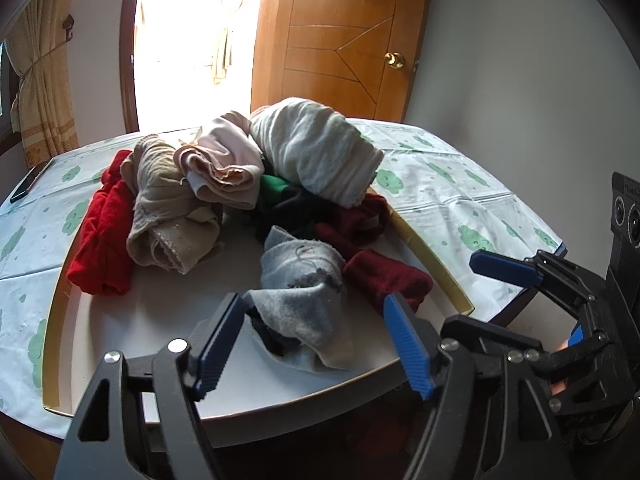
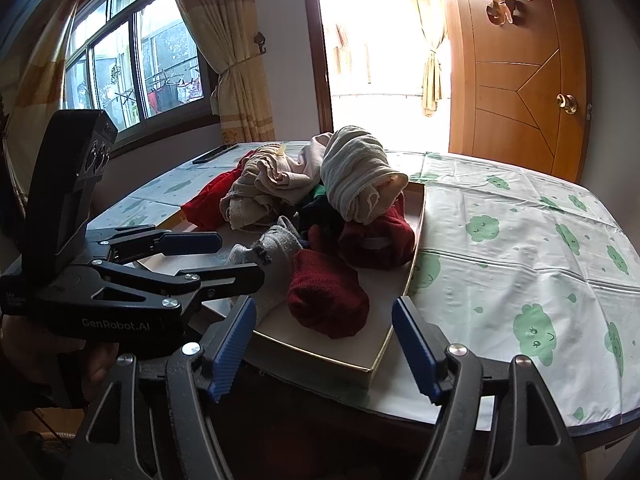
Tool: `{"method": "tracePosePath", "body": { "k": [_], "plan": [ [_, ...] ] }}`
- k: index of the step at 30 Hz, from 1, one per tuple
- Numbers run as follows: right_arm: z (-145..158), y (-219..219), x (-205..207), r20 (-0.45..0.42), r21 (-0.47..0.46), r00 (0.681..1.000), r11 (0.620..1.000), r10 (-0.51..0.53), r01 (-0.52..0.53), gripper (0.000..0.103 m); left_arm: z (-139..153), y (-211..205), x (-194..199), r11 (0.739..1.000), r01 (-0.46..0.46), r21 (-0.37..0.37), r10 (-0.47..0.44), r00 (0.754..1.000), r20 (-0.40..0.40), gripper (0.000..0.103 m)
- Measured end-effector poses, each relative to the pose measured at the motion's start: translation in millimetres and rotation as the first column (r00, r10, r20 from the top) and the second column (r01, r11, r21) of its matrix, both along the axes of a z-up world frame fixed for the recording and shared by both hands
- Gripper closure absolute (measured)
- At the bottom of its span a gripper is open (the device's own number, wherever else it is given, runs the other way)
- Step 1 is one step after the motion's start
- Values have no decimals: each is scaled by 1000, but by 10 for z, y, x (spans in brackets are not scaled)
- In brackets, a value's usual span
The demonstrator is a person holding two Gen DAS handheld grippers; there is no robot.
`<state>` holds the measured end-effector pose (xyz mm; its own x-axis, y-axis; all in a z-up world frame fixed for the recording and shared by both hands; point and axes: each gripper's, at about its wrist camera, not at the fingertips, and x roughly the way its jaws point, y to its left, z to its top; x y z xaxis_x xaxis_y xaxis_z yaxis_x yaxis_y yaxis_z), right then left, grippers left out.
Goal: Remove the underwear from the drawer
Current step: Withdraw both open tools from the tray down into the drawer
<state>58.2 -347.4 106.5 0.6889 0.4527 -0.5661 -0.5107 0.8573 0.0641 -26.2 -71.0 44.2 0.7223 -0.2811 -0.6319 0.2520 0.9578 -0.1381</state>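
Holding both tools low at the near edge of the table (image 2: 520, 208), we keep the left gripper (image 1: 316, 344) spread, its blue pads either side of a grey garment (image 1: 300, 280) without pressing on it. Just to its right, the right gripper (image 2: 324, 348) is spread too, nothing between its pads, with the near corner of the shallow drawer (image 2: 416, 240) ahead of it. That drawer sits on the cloud-print tablecloth, and in it we see the underwear: a dark red roll (image 2: 328, 296) nearest the right gripper, a second dark red piece (image 2: 376, 240) behind it, then a heap of a bright red garment (image 1: 104, 236), a beige one (image 1: 168, 216), a pale pink one (image 1: 224, 160) and a white roll (image 1: 320, 152) lying on top. Something dark and green shows beneath the heap. Farther off, a phone (image 2: 214, 153) lies at the table's far edge, and beyond stand a curtained window (image 2: 132, 64) and a wooden door (image 2: 516, 80).
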Motion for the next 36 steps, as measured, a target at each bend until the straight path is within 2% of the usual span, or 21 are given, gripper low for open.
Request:
{"method": "tracePosePath", "body": {
  "k": [3, 8, 14, 17, 23, 31, 36],
  "plan": [
    [-23, -23, -42, -4, 4, 1000, 1000, -3, 3, 30, -20, 10, -34, 1000, -2, -4, 2, 1000, 1, 26],
    [-53, -55, -142, -6, 5, 1000, 1000, 3, -3, 30, -30, -12, -122, 1000, -1, 1, 1, 1000, 28, 14],
    [-87, -56, -330, -6, -15, 1000, 999, 30, -30, 30, -11, -81, -256, 1000, 19, 25, -21, 998, 57, 13],
    [-121, -79, -467, -6, -28, 999, 999, 44, -44, 30, 2, -105, -364, 999, 31, 40, -34, 996, 85, 9],
    [-274, -158, -670, -22, -68, 998, 996, 62, -63, 30, -57, -222, -573, 993, 69, 100, -80, 990, 118, 9],
    [-526, -301, -777, -67, -87, 997, 995, 41, -47, 29, -286, -381, -803, 976, 121, 180, -143, 983, 114, 9],
    [-720, -302, -846, -112, -156, 992, 985, 63, -80, 29, -477, -450, -946, 953, 185, 241, -208, 975, 76, 9]
  ]
}}
